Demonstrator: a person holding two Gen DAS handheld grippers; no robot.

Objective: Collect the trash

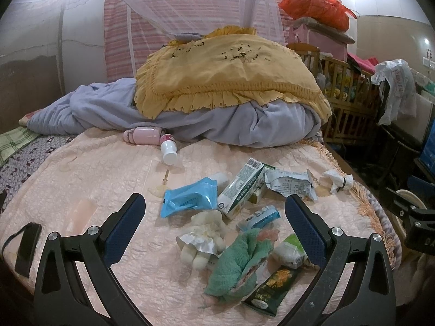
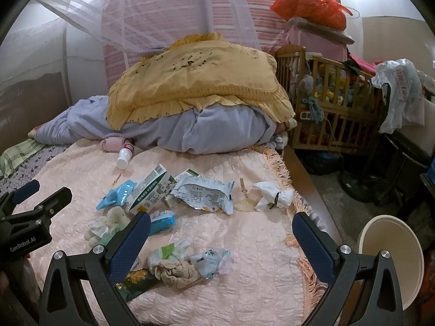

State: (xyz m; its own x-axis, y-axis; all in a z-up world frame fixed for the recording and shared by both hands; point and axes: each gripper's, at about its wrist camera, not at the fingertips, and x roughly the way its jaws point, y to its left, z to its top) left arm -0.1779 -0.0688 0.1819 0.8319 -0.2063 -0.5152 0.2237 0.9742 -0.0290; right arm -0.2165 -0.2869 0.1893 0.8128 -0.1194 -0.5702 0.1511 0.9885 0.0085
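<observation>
Both tools hover above the pink quilted bedspread (image 1: 89, 179), jaws spread wide and gripping nothing: the left gripper (image 1: 214, 209) sits over the litter pile, the right gripper (image 2: 221, 226) nearer the fringed bed edge. This reads as a starting posture, with no item yet taken.

The trash lies loose at the middle and right of the bedspread, apparently dumped together for collection. Count, as far as visible:
- one light-blue plastic pouch (image 1: 189, 199);
- one white-and-green carton (image 1: 240, 190), tipped on its side;
- one silver torn foil wrapper (image 2: 204, 193);
- one crumpled white tissue (image 2: 273, 195) near the fringe;
- one small blue-and-white packet (image 1: 259, 217);
- one dark green printed sachet (image 1: 269, 290);
- one green-and-white crumpled wrapper (image 1: 289, 251).

Non-trash, by judgement: one cream soft toy (image 1: 202, 237), one green knitted cloth (image 1: 239, 263), one white bottle (image 1: 169, 150).

One round beige bin (image 2: 391, 260) stands beside the bed, below the right gripper, plausibly the receptacle.
</observation>
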